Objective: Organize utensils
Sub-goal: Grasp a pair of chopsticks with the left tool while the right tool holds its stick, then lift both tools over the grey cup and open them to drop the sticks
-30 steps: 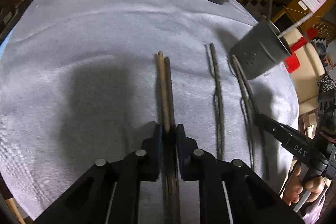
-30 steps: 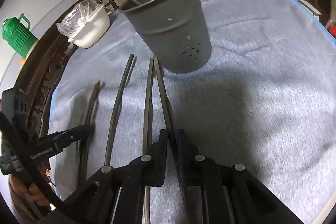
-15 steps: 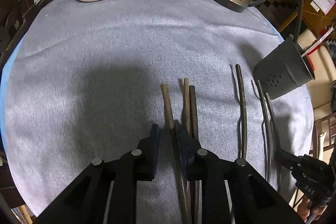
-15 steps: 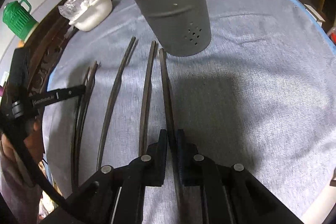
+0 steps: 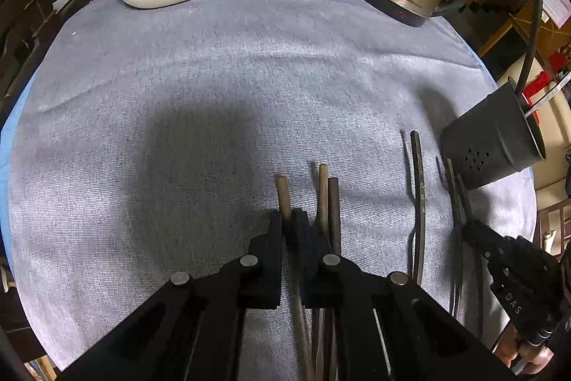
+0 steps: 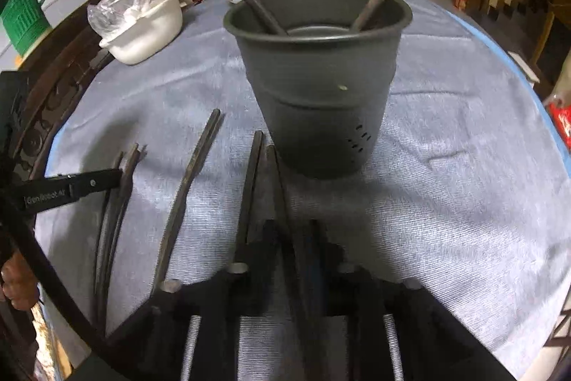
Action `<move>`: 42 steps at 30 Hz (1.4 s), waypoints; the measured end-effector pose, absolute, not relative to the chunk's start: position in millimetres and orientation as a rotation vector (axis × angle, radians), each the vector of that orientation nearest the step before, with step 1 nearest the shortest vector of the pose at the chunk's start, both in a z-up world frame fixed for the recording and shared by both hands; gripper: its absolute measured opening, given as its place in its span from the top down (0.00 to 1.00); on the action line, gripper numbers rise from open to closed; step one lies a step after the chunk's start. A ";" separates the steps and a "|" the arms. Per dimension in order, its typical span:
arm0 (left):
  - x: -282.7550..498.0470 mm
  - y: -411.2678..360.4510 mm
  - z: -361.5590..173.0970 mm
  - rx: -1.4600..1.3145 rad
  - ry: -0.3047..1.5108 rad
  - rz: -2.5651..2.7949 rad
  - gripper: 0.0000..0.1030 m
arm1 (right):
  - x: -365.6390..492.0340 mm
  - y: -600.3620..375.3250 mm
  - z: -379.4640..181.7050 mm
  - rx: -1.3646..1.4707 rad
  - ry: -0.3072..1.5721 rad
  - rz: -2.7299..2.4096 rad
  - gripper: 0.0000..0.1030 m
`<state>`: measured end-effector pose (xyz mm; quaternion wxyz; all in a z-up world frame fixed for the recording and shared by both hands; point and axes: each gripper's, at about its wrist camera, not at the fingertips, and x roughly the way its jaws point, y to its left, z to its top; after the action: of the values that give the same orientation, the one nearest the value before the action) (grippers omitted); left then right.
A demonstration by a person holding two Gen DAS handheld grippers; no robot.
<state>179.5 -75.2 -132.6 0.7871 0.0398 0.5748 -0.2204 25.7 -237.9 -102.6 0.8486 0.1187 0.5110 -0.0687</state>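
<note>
On the grey-clothed counter, your left tongs pinch one chopstick; right tongs clamp another chopstick. Thin, stiff, slippery: grip mid-length.

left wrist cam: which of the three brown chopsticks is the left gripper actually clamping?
The leftmost chopstick, alone between the left gripper's fingers. The other two chopsticks lie together just right of them, outside the grip.
</note>
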 end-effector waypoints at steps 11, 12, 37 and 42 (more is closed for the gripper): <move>136.3 -58.9 -41.9 0.075 1.044 -0.583 0.95 | -27.4 -259.9 -26.7 0.401 0.894 0.115 0.94; 130.2 -59.5 -28.0 0.079 1.015 -0.598 0.95 | -33.0 -264.0 -14.9 0.420 0.855 0.138 0.94; 97.0 -142.3 174.3 -0.074 0.486 -0.667 0.95 | -59.8 -315.5 147.3 0.347 0.289 -0.182 0.94; 108.0 -160.7 155.4 -0.122 0.474 -0.637 0.95 | -47.1 -320.5 132.3 0.332 0.358 -0.215 0.94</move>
<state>108.0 -160.7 155.4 0.9204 -0.0594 0.2309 -0.3098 -47.1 -320.5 132.3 0.9646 0.1641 0.1767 -0.1064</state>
